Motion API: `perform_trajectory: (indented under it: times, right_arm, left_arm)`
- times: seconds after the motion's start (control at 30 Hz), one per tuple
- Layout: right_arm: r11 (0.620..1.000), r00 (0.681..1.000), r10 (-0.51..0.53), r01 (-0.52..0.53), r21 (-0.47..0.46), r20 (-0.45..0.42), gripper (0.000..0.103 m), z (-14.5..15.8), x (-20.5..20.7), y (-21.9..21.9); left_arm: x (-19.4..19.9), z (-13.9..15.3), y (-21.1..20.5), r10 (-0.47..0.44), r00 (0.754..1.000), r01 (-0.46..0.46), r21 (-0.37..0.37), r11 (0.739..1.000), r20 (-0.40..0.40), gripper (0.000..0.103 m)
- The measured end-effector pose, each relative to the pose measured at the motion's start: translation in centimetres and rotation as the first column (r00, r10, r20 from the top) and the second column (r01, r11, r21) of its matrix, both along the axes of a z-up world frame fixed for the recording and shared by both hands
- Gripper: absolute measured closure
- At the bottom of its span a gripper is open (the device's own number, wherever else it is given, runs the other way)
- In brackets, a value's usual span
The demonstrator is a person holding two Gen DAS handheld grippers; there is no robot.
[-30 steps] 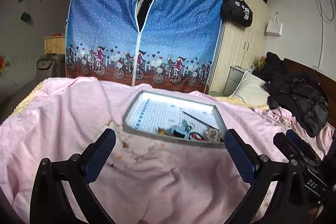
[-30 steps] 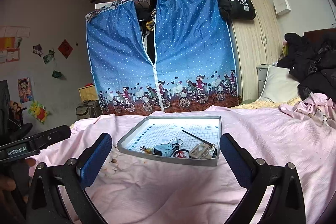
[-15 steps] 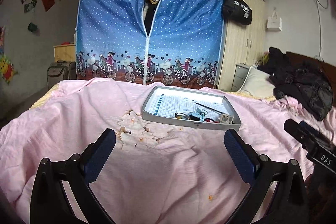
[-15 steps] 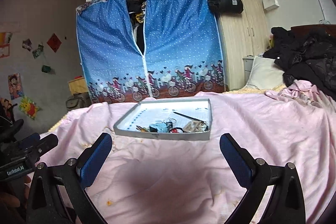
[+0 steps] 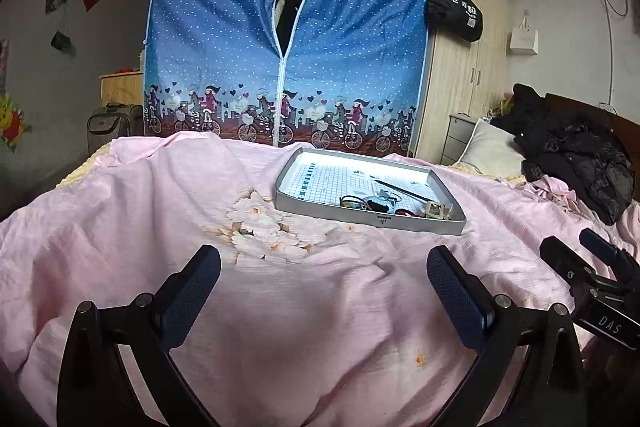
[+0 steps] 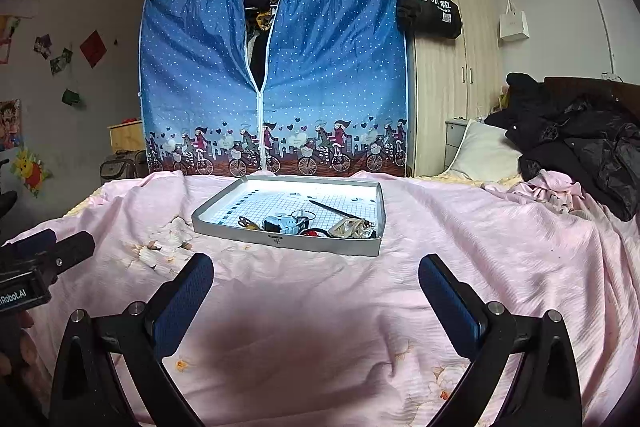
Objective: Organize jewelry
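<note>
A shallow grey tray [image 5: 304, 209] [image 6: 224, 225] with a gridded floor lies on the pink bedspread. Small jewelry pieces [image 5: 374, 202] [image 6: 288, 223] are heaped along its near edge, with a pale square piece [image 5: 436, 209] [image 6: 348, 227] at the right and a thin dark stick [image 5: 400, 187] [image 6: 334, 209] behind them. My left gripper [image 5: 324, 271] hangs open and empty over the bedspread, well short of the tray. My right gripper [image 6: 316, 281] is likewise open and empty, just short of the tray's near wall.
The pink bedspread [image 5: 120, 227] [image 6: 500, 247] covers the whole bed. Behind it stand a blue fabric wardrobe [image 5: 288, 67] and a wooden wardrobe [image 6: 452, 87]. Dark clothes [image 5: 580, 163] and a pillow [image 6: 484, 155] lie at the right. The other gripper's body shows at each view's side.
Both grippers have drawn back from the tray and risen, so the tray now sits farther off and more bedspread shows in front. Both stayed open.
</note>
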State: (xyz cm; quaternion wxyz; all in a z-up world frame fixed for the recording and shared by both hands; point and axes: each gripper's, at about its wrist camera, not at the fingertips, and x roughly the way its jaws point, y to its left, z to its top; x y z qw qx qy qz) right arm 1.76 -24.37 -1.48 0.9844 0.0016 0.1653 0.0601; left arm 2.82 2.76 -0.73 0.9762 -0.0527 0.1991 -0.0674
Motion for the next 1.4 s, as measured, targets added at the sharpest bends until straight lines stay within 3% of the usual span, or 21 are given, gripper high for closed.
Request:
perform_trajectory:
  times: [1.4]
  right_arm:
    - [1.000,1.000,0.007,-0.007,0.025,0.014,0.000,0.32,-0.40,0.02]
  left_arm:
    - [-0.51,0.37,0.53,0.008,1.000,-0.007,-0.015,1.000,0.028,0.002]
